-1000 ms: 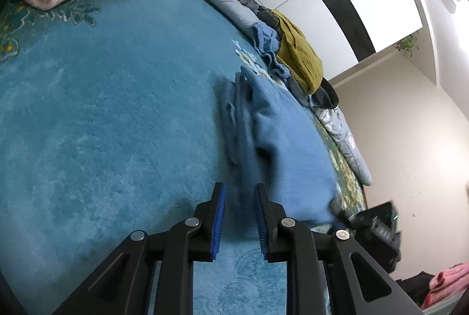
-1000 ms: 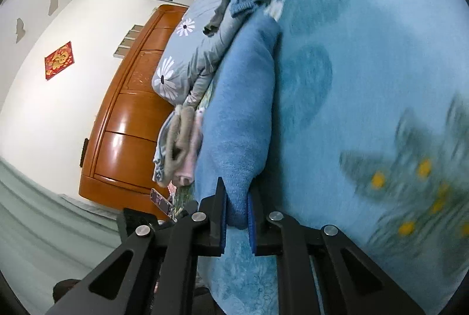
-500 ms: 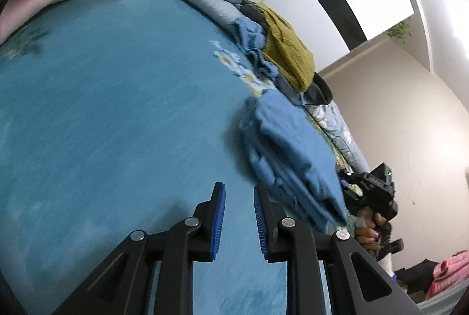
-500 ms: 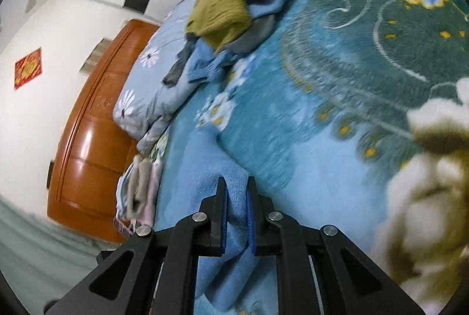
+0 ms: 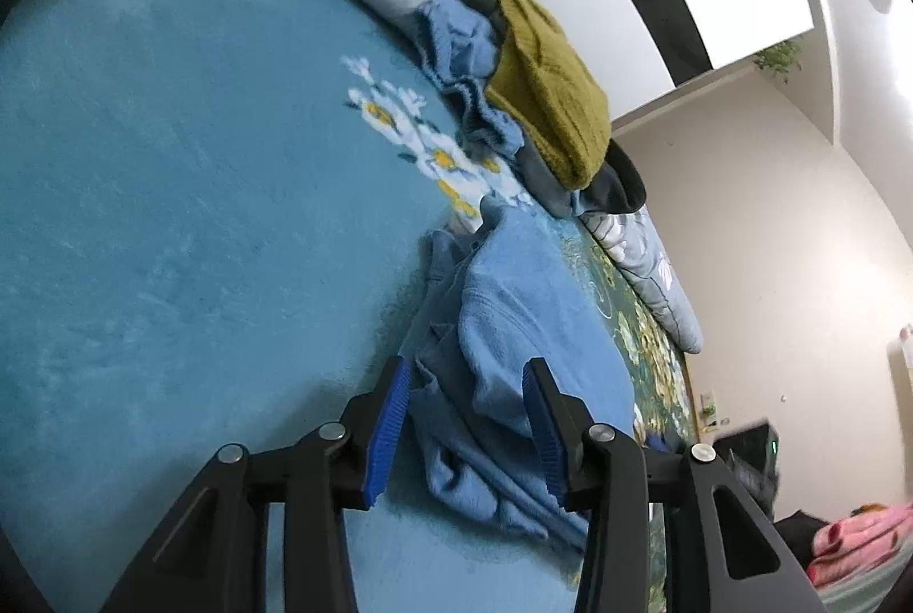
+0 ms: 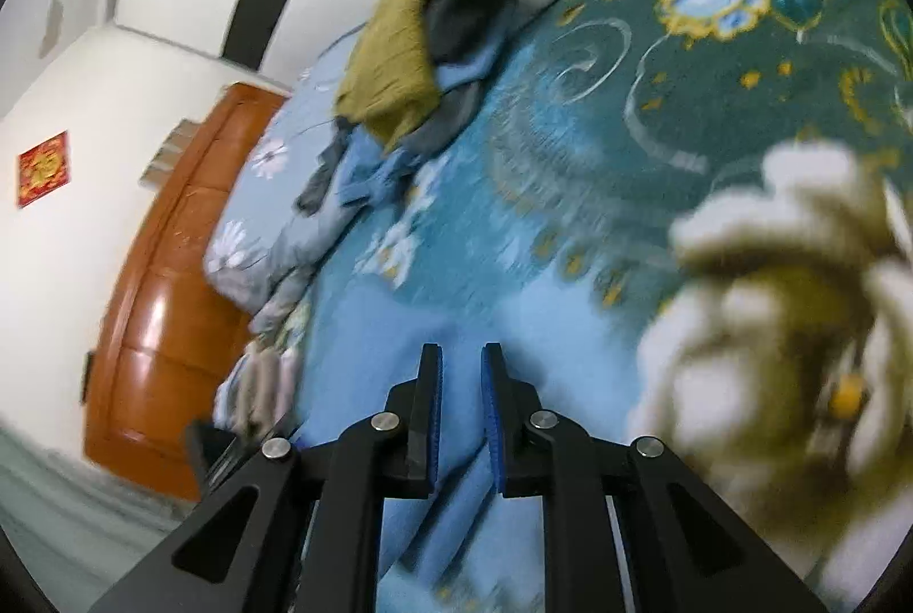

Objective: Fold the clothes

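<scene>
Dim indoor light, cool cast. Glare on wall (image 5: pixel 867 236) at right of left view. Right view smeared w/ motion blur, esp. lower right; probably blanket (image 6: pixel 627 111) pattern. Heavy fisheye bend, dark corners.

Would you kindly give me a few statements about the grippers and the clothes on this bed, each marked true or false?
1. The left gripper is open around the light blue garment. True.
2. The right gripper holds the olive sweater. False: that sweater lies on the pile by the quilt.
3. The light blue garment lies on the blue blanket. True.
4. The wooden headboard is white. False: it is orange-brown.
</scene>
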Demonstrator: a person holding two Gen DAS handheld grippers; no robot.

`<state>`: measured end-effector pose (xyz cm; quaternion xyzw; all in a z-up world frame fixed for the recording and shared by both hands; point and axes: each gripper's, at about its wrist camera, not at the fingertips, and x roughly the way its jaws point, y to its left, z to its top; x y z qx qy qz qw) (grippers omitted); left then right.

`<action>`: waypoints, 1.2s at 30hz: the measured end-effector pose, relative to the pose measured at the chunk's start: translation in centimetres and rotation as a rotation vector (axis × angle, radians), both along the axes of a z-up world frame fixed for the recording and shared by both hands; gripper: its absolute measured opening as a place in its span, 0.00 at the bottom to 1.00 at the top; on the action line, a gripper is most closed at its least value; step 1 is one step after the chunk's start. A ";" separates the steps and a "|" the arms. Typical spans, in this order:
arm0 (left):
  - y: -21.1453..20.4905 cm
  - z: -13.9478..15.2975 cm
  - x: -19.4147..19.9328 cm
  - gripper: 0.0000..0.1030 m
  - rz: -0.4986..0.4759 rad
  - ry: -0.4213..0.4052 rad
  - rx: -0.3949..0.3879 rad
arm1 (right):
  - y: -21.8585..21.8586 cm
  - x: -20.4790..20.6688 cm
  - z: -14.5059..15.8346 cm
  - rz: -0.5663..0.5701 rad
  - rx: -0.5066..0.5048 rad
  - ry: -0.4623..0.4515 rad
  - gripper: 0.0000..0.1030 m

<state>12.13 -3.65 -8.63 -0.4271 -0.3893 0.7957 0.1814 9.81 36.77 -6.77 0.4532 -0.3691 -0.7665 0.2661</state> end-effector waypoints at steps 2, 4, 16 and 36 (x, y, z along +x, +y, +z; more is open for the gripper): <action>0.3 -0.4 -0.2 0.44 -0.001 -0.009 0.017 | -1.1 1.5 -0.2 0.029 -0.018 0.001 0.29; 0.6 -0.5 -0.3 0.44 -0.003 -0.010 0.019 | -2.2 2.9 -0.5 0.051 -0.049 0.003 0.33; 0.7 -0.4 0.0 0.17 0.040 -0.025 0.069 | -5.5 4.2 -3.8 0.004 -0.143 -0.119 0.13; 1.2 -1.9 3.2 0.11 -0.016 0.012 0.030 | -3.4 6.3 -5.4 -0.004 -0.135 -0.095 0.05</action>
